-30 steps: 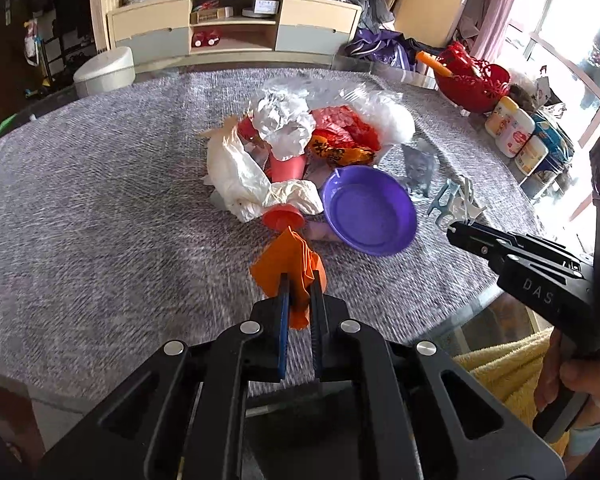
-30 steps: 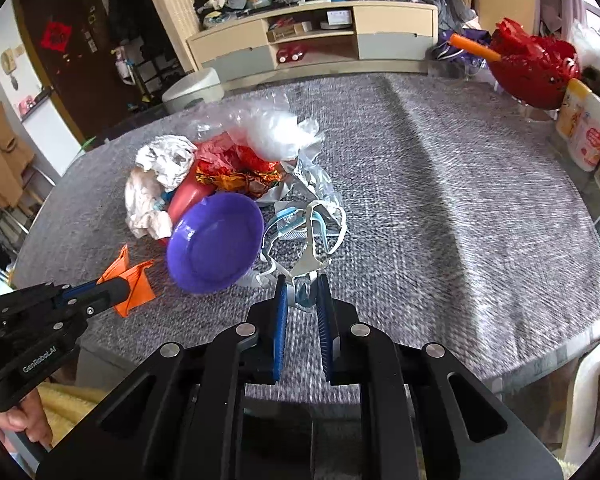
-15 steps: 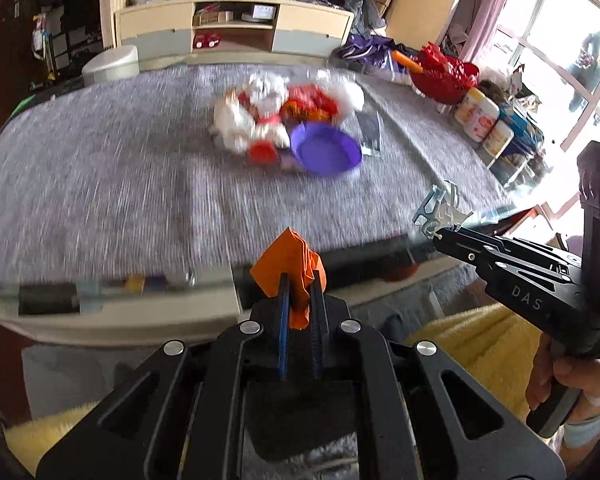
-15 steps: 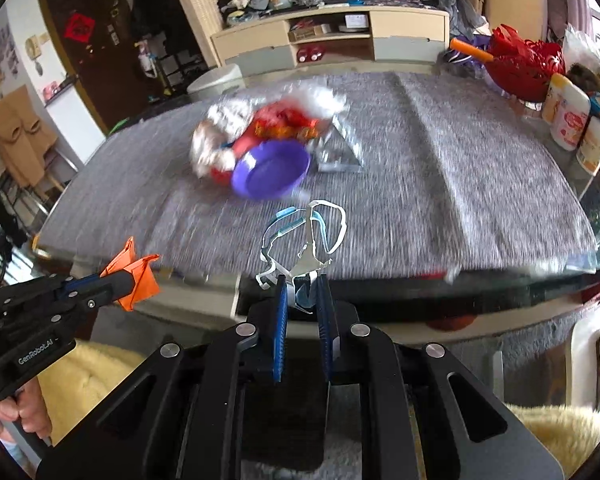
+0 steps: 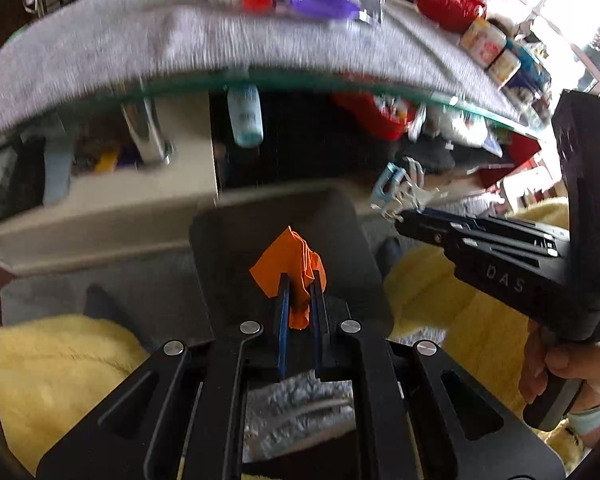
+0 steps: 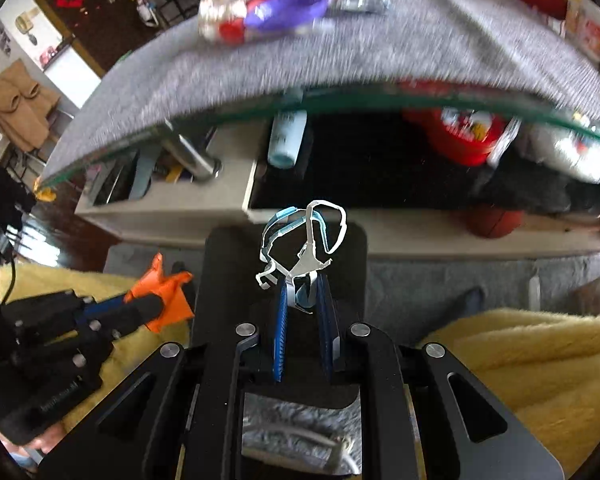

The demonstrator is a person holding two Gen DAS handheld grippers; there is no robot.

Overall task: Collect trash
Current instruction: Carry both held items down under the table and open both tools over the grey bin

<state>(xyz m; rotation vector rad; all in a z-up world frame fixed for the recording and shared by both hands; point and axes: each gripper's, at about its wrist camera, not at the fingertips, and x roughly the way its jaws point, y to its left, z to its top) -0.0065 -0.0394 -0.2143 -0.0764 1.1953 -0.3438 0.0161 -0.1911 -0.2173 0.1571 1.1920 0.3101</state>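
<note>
My left gripper (image 5: 300, 280) is shut on a crumpled orange paper scrap (image 5: 290, 266), held over a dark square bin (image 5: 268, 240) on the floor in front of the table. My right gripper (image 6: 303, 286) is shut on a white and light-blue plastic ring holder (image 6: 306, 240), above the same dark bin (image 6: 228, 264). Each gripper shows in the other's view: the right gripper (image 5: 400, 220) with its plastic piece at the right, the left gripper (image 6: 148, 300) with the orange scrap at the left. More trash and a purple bowl (image 6: 284, 12) lie on the grey table (image 6: 420, 48).
The glass table edge (image 5: 340, 84) hangs just above and ahead. Beneath it stand a shelf unit (image 5: 100, 208), a pale bottle (image 5: 244, 116) and a red container (image 6: 460, 136). Yellow fleece-clad legs (image 6: 520, 360) flank the bin. Bottles (image 5: 496, 56) line the table's right side.
Both grippers have pulled back off the table and sunk below its edge with their trash still gripped. They now tilt down over the dark bin on the floor.
</note>
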